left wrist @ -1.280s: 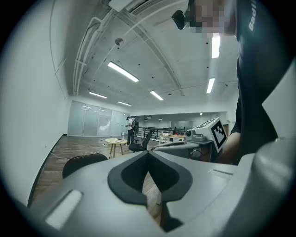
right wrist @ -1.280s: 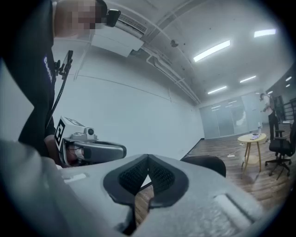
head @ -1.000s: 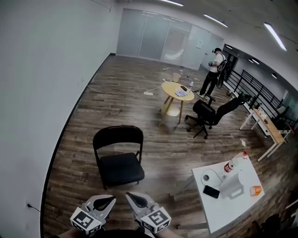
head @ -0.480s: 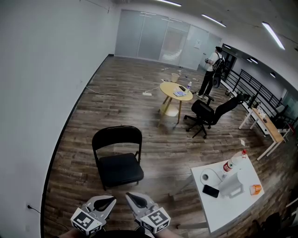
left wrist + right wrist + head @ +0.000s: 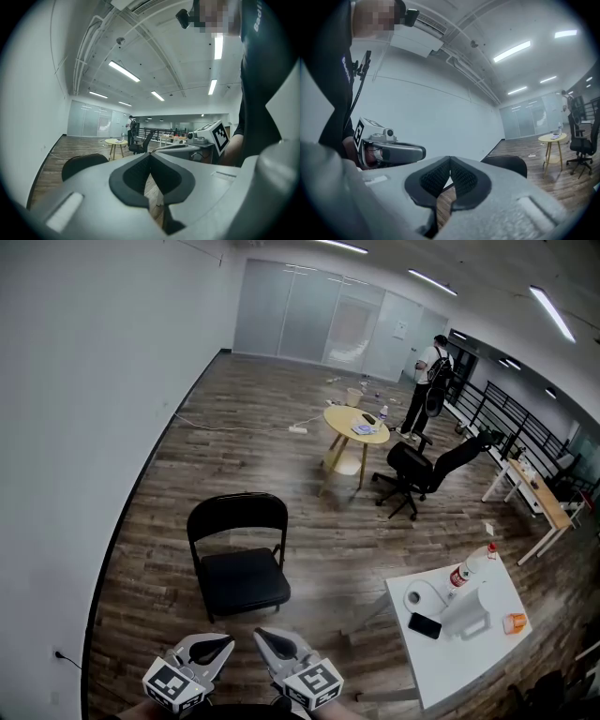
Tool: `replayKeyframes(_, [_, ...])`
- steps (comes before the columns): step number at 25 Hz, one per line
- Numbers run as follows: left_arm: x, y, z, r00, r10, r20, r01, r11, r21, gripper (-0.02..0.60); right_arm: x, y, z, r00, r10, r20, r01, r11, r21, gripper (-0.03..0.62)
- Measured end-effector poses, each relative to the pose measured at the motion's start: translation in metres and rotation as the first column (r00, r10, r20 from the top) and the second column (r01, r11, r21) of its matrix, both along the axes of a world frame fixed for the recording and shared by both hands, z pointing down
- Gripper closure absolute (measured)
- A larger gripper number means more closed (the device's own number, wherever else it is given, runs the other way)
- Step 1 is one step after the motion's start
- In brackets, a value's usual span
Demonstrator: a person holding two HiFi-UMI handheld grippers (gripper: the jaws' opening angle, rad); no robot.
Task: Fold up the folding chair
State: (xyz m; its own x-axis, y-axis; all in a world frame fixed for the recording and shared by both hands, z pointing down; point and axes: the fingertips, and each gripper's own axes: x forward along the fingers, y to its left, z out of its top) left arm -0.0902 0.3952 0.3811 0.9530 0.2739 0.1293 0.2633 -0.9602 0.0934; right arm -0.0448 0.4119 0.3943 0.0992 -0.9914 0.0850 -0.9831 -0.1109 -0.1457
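A black folding chair [image 5: 237, 557] stands unfolded on the wood floor, its seat facing me and its backrest [image 5: 236, 516] away. Both grippers hang close to my body at the bottom of the head view, well short of the chair. My left gripper [image 5: 221, 647] is shut with nothing between its jaws. My right gripper [image 5: 262, 637] is shut and empty too, tips almost meeting the left's. The chair's backrest [image 5: 84, 165] peeks over the jaws in the left gripper view, and the chair top [image 5: 506, 164] shows likewise in the right gripper view.
A white table [image 5: 492, 651] at the right carries a paper roll, a bottle, a phone and an orange cup. Farther back stand a round wooden table [image 5: 356, 425], a black office chair [image 5: 422, 470] and a person [image 5: 428, 385]. The white wall [image 5: 84, 427] runs along the left.
The grippers and the folding chair have kept still. The person at the back has turned and shifted slightly by the round table.
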Motion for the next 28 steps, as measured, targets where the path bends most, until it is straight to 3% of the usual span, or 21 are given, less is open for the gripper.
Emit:
replayKeyframes(16, [0.0, -0.025, -0.012, 1.0, -0.014, 0.012, 0.014, 1.0, 0.005, 0.58, -0.006, -0.012, 0.001, 1.0, -0.003, 0.01, 0.004, 1.0, -0.017, 0.579])
replayKeyframes(28, [-0.012, -0.061, -0.013, 1.0, 0.003, -0.003, -0.003, 0.999, 0.035, 0.578, -0.008, -0.031, 0.0, 0.999, 0.054, -0.005, -0.054, 0.998, -0.023, 0.568])
